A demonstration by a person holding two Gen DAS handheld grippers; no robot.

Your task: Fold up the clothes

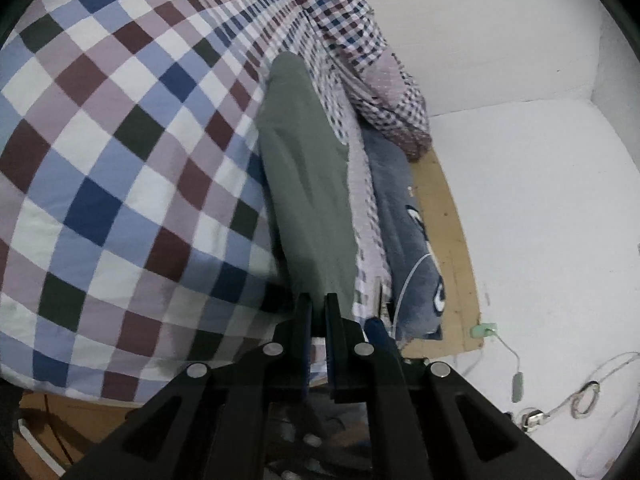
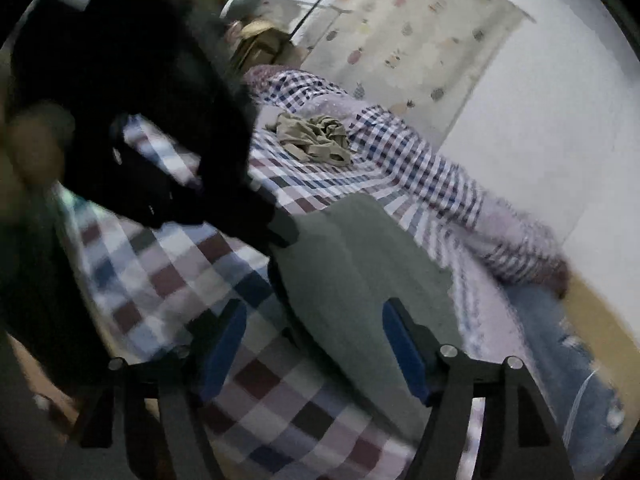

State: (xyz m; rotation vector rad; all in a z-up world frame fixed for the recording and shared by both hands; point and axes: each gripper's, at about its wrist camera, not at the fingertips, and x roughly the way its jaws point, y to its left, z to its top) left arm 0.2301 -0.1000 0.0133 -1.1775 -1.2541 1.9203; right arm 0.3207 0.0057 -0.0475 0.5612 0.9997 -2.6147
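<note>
Fingers of the left gripper (image 1: 319, 304) pinched the grey-green garment (image 1: 308, 168), soft and limp on the checked bedspread (image 1: 120, 140); the right gripper (image 2: 314, 344) gaped, best grabbing its free edge

Readable text: none | blue cloth (image 1: 400, 216): white print, partly hidden, illegible | labels, brands, numbers: none legible

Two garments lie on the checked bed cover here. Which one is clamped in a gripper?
The grey-green garment, pinched at its near edge by the left gripper. The beige garment lies crumpled farther up the bed, untouched. The right gripper is open.
</note>
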